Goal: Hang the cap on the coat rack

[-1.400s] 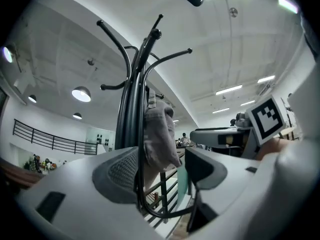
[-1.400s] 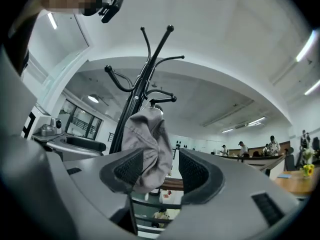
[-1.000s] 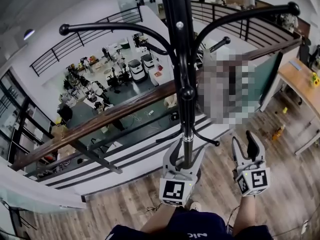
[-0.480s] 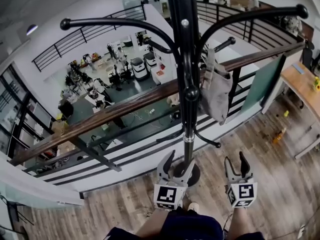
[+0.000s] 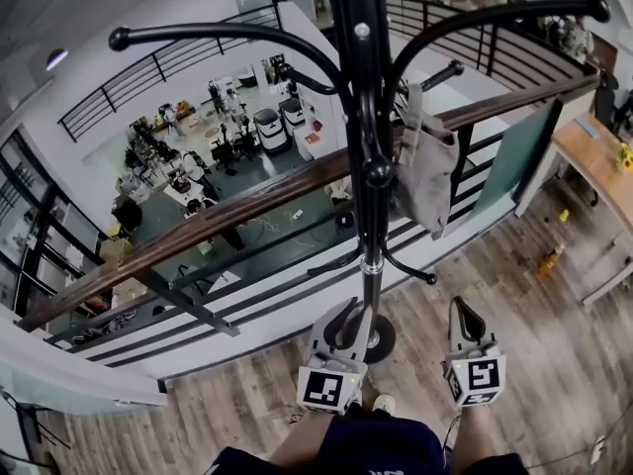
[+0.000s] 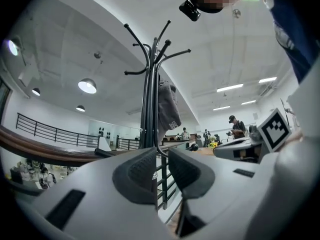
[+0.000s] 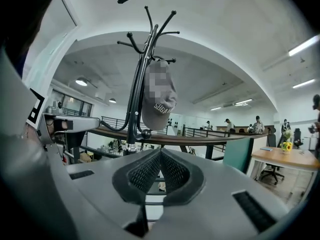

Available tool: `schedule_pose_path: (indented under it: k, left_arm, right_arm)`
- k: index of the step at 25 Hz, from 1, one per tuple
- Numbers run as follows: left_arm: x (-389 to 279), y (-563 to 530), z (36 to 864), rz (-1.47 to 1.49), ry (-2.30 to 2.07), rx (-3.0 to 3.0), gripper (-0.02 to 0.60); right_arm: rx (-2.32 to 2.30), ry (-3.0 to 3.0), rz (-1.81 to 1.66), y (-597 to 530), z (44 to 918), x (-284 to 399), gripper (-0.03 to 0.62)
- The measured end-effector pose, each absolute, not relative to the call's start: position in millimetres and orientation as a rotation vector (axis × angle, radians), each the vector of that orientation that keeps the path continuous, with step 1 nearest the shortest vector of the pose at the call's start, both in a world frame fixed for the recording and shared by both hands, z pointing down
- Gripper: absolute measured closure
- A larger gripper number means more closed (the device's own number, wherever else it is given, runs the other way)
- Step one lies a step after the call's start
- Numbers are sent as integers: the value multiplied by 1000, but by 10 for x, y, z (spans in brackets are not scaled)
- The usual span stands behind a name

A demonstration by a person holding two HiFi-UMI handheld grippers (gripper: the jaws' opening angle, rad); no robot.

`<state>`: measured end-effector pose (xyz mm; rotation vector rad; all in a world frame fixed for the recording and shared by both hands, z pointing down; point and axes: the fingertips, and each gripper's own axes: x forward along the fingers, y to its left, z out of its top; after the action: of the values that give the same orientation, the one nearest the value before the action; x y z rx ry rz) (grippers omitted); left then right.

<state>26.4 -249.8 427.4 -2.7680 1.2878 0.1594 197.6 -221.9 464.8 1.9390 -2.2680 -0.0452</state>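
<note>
Grey cap (image 5: 427, 171) hangs off a hook on the black coat rack (image 5: 361, 117), at abt 3 o'clock of the pole & just beside it. Both grippers sit low by the person's waist, well apart from the cap. Left gripper (image 5: 348, 313), at 6 o'clock of the pole: jaws have just been closing, narrow gap left, nothing btwn them. Right gripper (image 5: 461, 310), at abt 5 o'clock: jaws just closed, pads pressed together, nothing btwn them
</note>
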Motion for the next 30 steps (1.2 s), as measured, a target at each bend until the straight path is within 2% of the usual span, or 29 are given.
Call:
schedule_pose_path:
  k: [3, 8, 30]
  left_arm:
    - [270, -2533, 4376, 95, 1313, -2790, 578]
    - [206, -2613, 4546, -19, 1394, -2820, 580]
    - [201, -2779, 4622, -48, 1432, -2819, 580]
  right_arm:
    - [1945, -2283, -43, -2223, 4632, 1954, 585]
    - [1951, -2264, -77, -2226, 4580, 1961, 586]
    - [1891, -2245, -83, -2423, 4660, 1989, 588]
